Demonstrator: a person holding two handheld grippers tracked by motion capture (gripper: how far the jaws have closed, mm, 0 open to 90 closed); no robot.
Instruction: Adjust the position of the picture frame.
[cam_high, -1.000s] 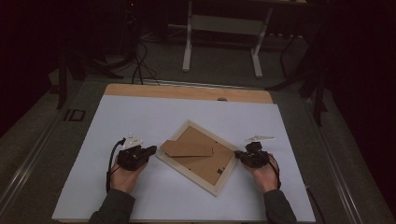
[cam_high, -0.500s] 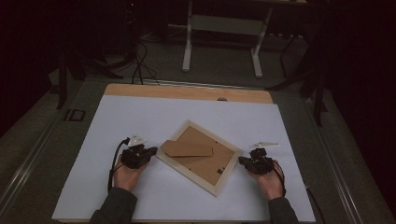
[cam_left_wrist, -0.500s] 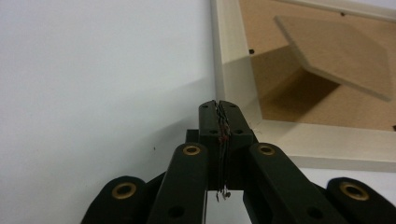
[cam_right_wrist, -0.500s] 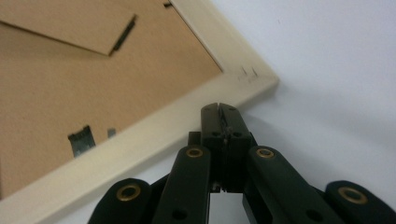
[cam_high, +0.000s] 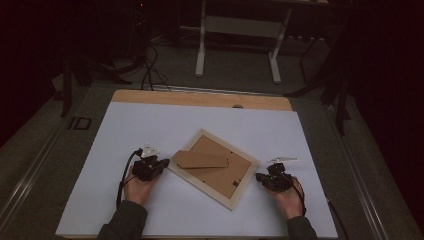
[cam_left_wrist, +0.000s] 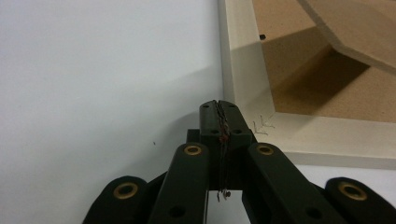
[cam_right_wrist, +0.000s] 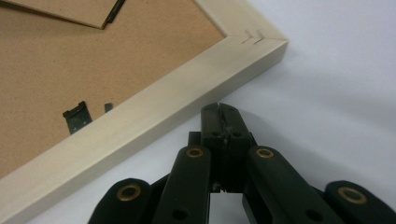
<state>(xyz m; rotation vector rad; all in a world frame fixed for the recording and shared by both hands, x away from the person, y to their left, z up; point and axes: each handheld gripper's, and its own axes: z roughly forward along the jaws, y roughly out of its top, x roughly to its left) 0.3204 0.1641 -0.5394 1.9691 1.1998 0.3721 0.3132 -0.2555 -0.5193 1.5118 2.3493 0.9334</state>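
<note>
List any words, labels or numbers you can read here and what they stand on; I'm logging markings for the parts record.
"ID": pale marking on the dark floor left of the table.
Picture frame back and stand flap: no text.
Small scratch marks at the frame corner: not lettering.

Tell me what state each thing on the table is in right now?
Frame: lying face down on the white sheet, turned askew, back showing.
Stand: brown flap propped open above the backing, not flat.
Clip: small black tab on the backing by the rim; whether it locks I cannot tell.
Left gripper: jaws shut, empty, by the frame's edge.
Right gripper: jaws shut, empty, beside the frame's rim.
</note>
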